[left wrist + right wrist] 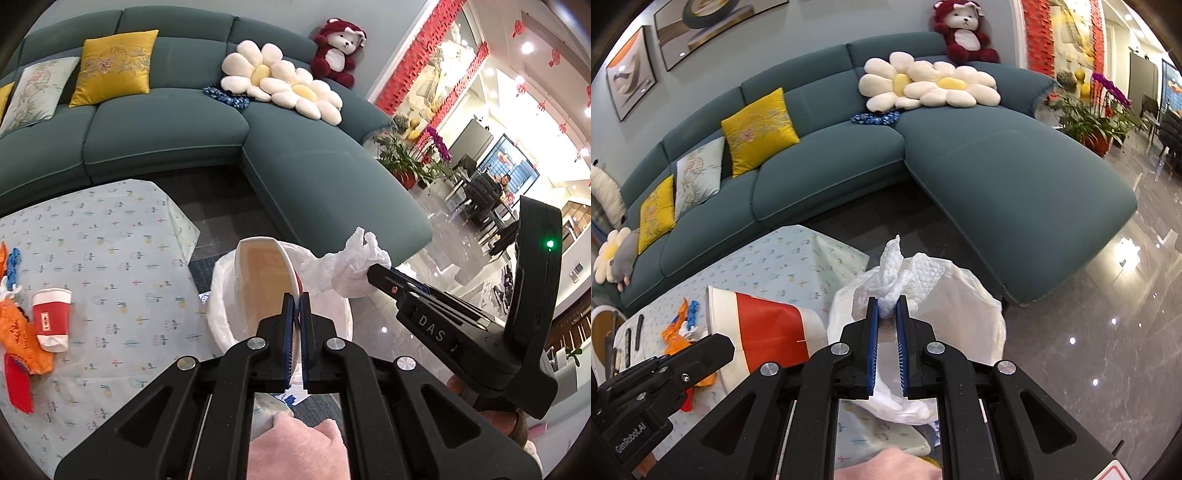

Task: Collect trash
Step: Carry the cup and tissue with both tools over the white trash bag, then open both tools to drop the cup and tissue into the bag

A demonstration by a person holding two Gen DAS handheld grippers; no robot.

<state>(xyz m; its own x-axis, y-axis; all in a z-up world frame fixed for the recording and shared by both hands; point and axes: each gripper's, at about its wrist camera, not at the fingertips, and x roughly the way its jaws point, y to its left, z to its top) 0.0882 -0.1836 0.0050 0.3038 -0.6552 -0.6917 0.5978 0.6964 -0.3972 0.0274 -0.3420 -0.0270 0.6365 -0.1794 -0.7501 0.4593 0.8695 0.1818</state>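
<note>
My left gripper [296,297] is shut on the rim of a red-and-white paper cup [264,280] and holds it over the white-lined trash bin [221,314] beside the table. The same cup [764,332] shows in the right wrist view. My right gripper [886,306] is shut on a crumpled white tissue [897,273], held over the bin's white bag [967,314]. It also appears in the left wrist view [373,275] with the tissue [354,266]. A second red-and-white cup [50,317] lies on the table.
The table [110,258] has a pale patterned cloth, with orange and red wrappers [22,339] at its left edge. A teal sectional sofa [314,170] with cushions stands behind. Glossy floor [1108,332] lies to the right.
</note>
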